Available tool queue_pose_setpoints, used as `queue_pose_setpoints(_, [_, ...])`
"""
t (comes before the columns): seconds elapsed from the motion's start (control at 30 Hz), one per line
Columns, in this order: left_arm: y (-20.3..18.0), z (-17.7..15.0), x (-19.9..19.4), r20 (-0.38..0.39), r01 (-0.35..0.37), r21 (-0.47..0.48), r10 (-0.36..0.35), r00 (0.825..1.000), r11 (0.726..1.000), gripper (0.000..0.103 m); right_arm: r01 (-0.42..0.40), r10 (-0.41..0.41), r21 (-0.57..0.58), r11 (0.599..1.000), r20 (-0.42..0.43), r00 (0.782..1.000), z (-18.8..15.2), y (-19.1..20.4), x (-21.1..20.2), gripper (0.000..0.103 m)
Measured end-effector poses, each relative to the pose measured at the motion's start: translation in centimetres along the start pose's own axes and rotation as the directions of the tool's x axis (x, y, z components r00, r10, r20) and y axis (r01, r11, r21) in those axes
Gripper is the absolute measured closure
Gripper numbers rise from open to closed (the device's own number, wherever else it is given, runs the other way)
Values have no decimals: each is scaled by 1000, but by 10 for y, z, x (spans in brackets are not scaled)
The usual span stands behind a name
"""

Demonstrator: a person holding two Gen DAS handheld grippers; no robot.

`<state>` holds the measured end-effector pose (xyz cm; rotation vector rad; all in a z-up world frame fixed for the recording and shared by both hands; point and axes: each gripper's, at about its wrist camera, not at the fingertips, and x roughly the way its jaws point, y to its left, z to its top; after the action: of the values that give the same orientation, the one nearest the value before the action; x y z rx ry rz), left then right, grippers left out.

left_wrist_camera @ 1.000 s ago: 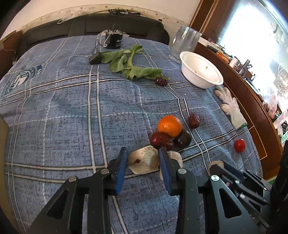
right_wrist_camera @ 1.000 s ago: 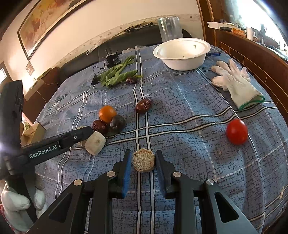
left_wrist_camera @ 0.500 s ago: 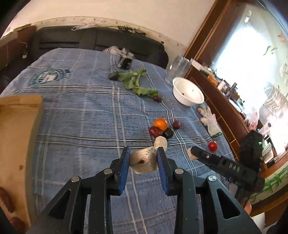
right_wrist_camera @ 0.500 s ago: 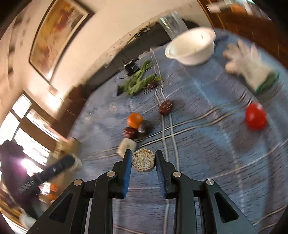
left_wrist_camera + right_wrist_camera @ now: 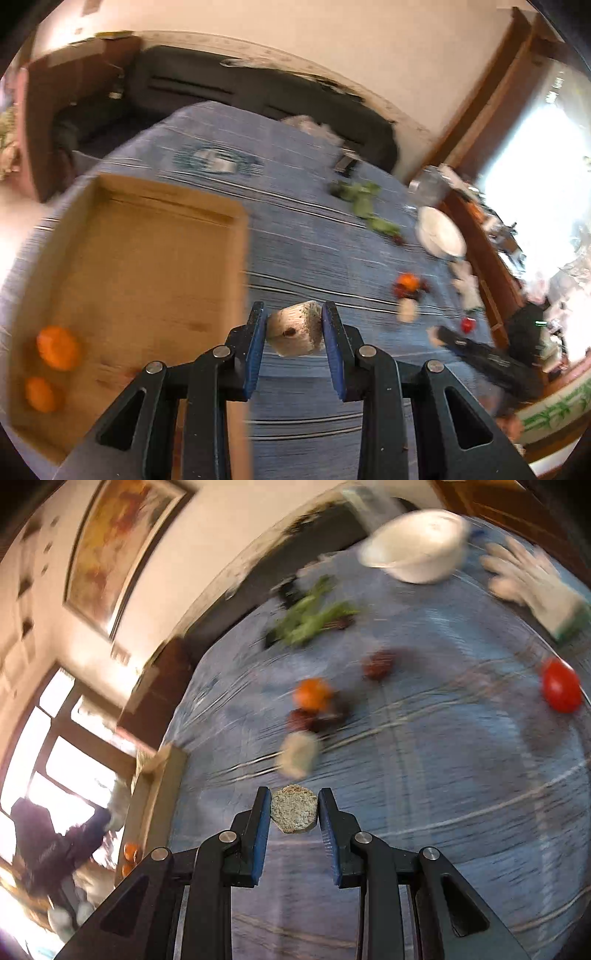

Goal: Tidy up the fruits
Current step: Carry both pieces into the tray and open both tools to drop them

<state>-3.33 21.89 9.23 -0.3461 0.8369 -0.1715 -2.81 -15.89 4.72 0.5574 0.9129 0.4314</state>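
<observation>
Each gripper, left and right, pinches a pale chunk. Carry them level over the box rim, then release low inside.

Framed painting beside bright window

Pale cut fruit chunk, dark spot on face, clamped mid-frame above blue cloth, beside cardboard box edge. Two oranges in box, lower left. Round tan speckled slice pinched centre frame. Blurred orange, dark fruits, red tomato right.
</observation>
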Motion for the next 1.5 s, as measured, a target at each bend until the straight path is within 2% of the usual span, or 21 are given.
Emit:
queue_pose_setpoints(0.17, [59,10,-8,-19,-77,-69,75,997,995,74,-59,50,-152,987,-64,997,-6,84,28,74])
queue_pose_setpoints(0.33, [109,20,-9,-44,-181,-106,177,983,978,74,-120,78,-256,959,-167,983,-22,159,83,74])
queue_pose_setpoints(0.47, [130,23,-2,-79,-231,-107,223,972,967,73,-140,68,-318,938,-227,971,-41,199,120,74])
queue_pose_setpoints(0.6, [141,24,10,-118,-272,-95,260,958,958,73,-104,-3,-407,907,-253,967,-58,231,161,74])
queue_pose_setpoints(0.77, [146,18,23,-152,-285,-84,270,951,955,72,-49,-82,-487,872,-245,966,-74,247,189,74])
queue_pose_setpoints(0.93, [146,17,15,-134,-261,-120,245,960,958,72,-13,-131,-531,847,-233,964,-81,251,205,73])
queue_pose_setpoints(1.03, [142,16,0,-96,-249,-128,238,966,960,68,12,-153,-564,826,-204,967,-85,256,209,73])
queue_pose_setpoints(1.13, [131,16,-24,-35,-242,-133,240,970,961,60,25,-159,-580,814,-182,970,-85,258,204,73])
queue_pose_setpoints(1.27, [118,14,-55,43,-220,-161,229,972,962,45,17,-136,-576,818,-163,977,-83,258,187,71])
queue_pose_setpoints(1.43, [102,6,-95,127,-150,-233,183,975,961,34,21,-98,-543,839,-112,989,-79,251,146,61])
queue_pose_setpoints(1.5, [91,-1,-105,155,-142,-252,185,971,957,23,23,-84,-513,858,-96,992,-75,242,132,60])
